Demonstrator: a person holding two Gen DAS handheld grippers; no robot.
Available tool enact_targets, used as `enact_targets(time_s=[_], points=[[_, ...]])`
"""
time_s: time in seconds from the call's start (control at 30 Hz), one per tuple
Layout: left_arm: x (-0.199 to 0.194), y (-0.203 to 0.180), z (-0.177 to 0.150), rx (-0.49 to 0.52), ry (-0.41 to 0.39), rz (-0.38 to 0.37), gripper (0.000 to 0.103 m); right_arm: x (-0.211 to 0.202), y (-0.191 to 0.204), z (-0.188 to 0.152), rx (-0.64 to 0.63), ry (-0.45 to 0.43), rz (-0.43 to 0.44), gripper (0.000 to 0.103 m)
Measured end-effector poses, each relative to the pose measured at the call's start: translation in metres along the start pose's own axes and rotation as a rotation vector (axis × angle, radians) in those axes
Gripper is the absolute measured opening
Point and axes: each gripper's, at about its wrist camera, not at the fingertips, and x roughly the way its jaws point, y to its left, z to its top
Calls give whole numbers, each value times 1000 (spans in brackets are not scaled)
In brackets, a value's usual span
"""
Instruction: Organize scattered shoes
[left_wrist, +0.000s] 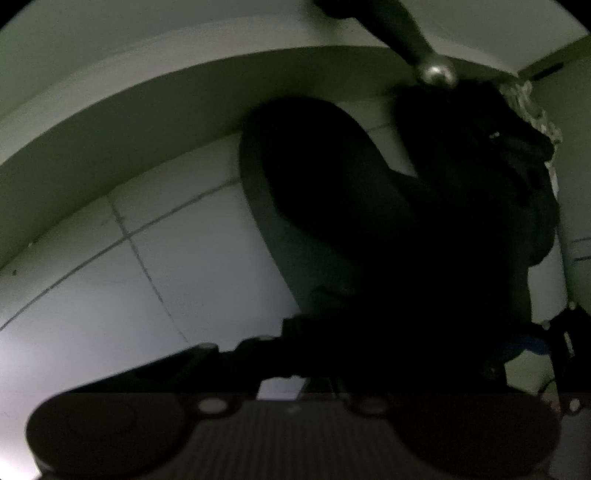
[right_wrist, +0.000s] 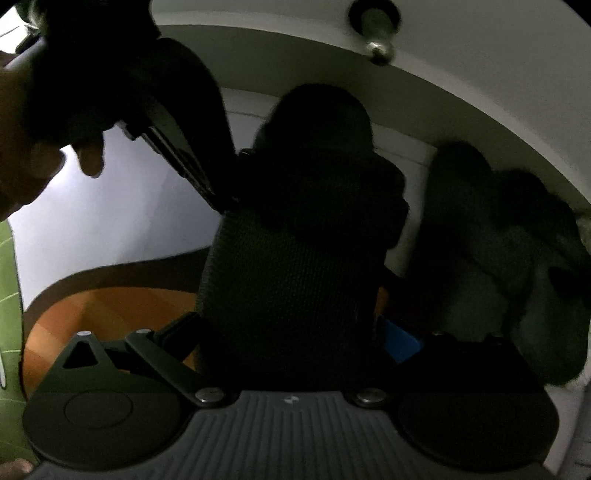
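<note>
Black shoe (right_wrist: 295, 236), mesh upper, dead centre of right-wrist view, clamped in right gripper (right_wrist: 295, 332); blue pad (right_wrist: 400, 341) showing at shoe's right side, orange floor (right_wrist: 107, 314) beneath at near left. Very dim throughout. Pointed steeply down at floor by a white cabinet front (right_wrist: 461, 55), metal knob (right_wrist: 378, 50) at far top. Second dark shoe (right_wrist: 491, 236) just right of held one, up against cabinet base; touching or not, can't tell. Far left: a hand (right_wrist: 33, 147) w/ other gripper's black body (right_wrist: 177, 122) reaching in beside held shoe. Green fabric (right_wrist: 7, 295) along left edge.

Left-wrist view: left gripper (left_wrist: 388, 332) lost in shadow, fingers not distinguishable; jaws fully closed, but whether anything is pinched can't be told from this view. Large dark shoe shape (left_wrist: 332, 192) filling centre-right, pale sole rim on its left side, over grey-white floor tiles (left_wrist: 129, 277) w/ thin grout lines. Further right, another dark mass (left_wrist: 480, 166) w/ pale laces or trim (left_wrist: 532, 107) at far right. White cabinet edge (left_wrist: 147, 103) curving across far side, a dark handle w/ metal ball end (left_wrist: 437, 74) at top.
</note>
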Motion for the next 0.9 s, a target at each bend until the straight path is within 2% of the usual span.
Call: enact_targets(time_s=[0.1,0.17,0.33,0.47,0.53,0.63,0.67,0.7,0.8,0.9], points=[[2,-2,3,-1,2,-12,2,0,-9,-5,87,-5,28,103],[0,1,4,-24,1,-19,8,-2,-9,-9,124,-10,36,103],[-12,11,3,-99,-13,-68,24,-11,-5,-17,155,-38,41,103],[-18,6,-1,-69,-20,-74,28,-15,4,-22,161,-44,28,103],[-16,3,-1,-56,-16,-70,28,-12,3,-23,166,-51,19,103],[-25,24,3,-43,-13,-60,25,-3,1,-21,149,-53,4,103],[-23,19,3,-30,-19,-46,23,2,-3,-20,133,-58,1,103],[-20,14,4,-19,-31,-38,14,5,-6,-20,118,-65,0,102],[-13,-2,6,19,-53,-6,0,5,-1,-17,70,-76,-20,102],[-14,-13,12,54,-64,26,0,5,7,-12,-11,-93,-62,102]])
